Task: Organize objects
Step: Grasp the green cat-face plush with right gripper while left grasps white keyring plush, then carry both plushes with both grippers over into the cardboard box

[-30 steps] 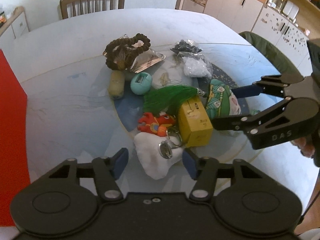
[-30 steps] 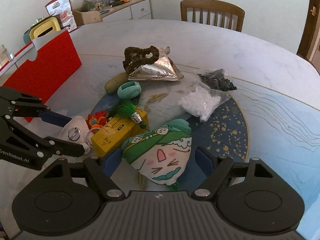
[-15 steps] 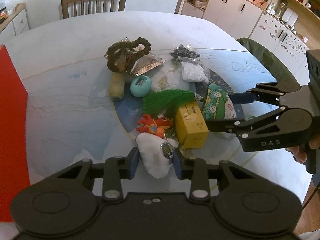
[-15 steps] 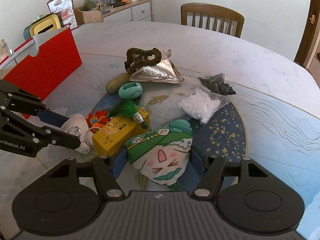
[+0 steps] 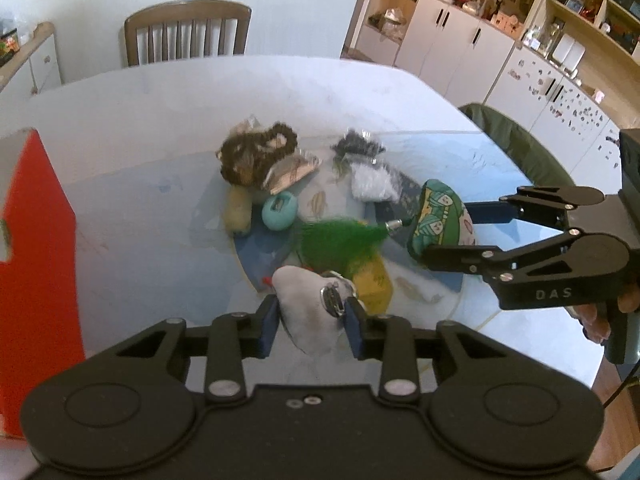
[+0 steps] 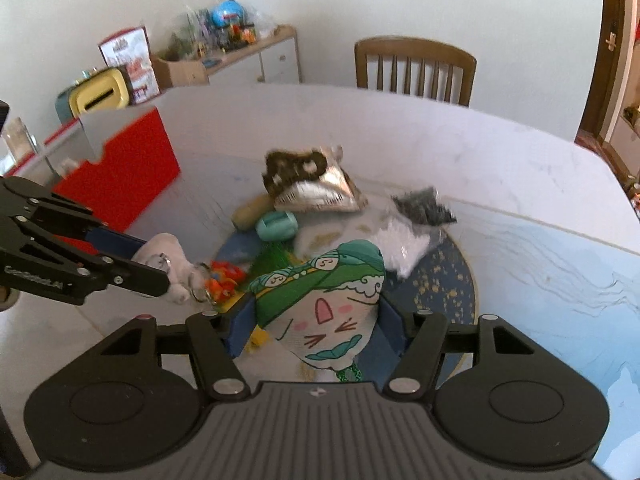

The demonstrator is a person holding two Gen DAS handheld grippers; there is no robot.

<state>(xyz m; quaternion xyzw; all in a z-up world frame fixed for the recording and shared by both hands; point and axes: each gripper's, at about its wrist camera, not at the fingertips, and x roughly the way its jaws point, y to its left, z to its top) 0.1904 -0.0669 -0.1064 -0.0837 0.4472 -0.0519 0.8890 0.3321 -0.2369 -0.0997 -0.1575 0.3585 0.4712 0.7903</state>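
Note:
My left gripper [image 5: 311,322] is shut on a white plush keychain [image 5: 308,316] with a metal ring, lifted off the table; an orange-red charm [image 6: 222,278] dangles beside it. Raised above the blue mat, a green-and-white cartoon-face pouch [image 6: 328,312] sits clamped in my right gripper [image 6: 316,330], which is shut on it, and a green tassel [image 5: 340,240] trails from the pouch. On the mat lie a yellow box [image 5: 372,282], a teal round item [image 5: 279,212], a tan roll [image 5: 237,211], a brown bead string on a silver packet [image 5: 260,156], and white [image 5: 372,182] and black [image 5: 358,146] bags.
A red box [image 5: 38,264] stands at the table's left side, also seen as the red box [image 6: 120,176] from the right wrist. A wooden chair [image 5: 186,32] is at the far edge, a green chair [image 5: 520,148] on the right. Cabinets line the walls.
Both grippers shut on their items and rose: the left one on the white plush keychain, the right one on the pouch. The tassel has come up off the yellow box.

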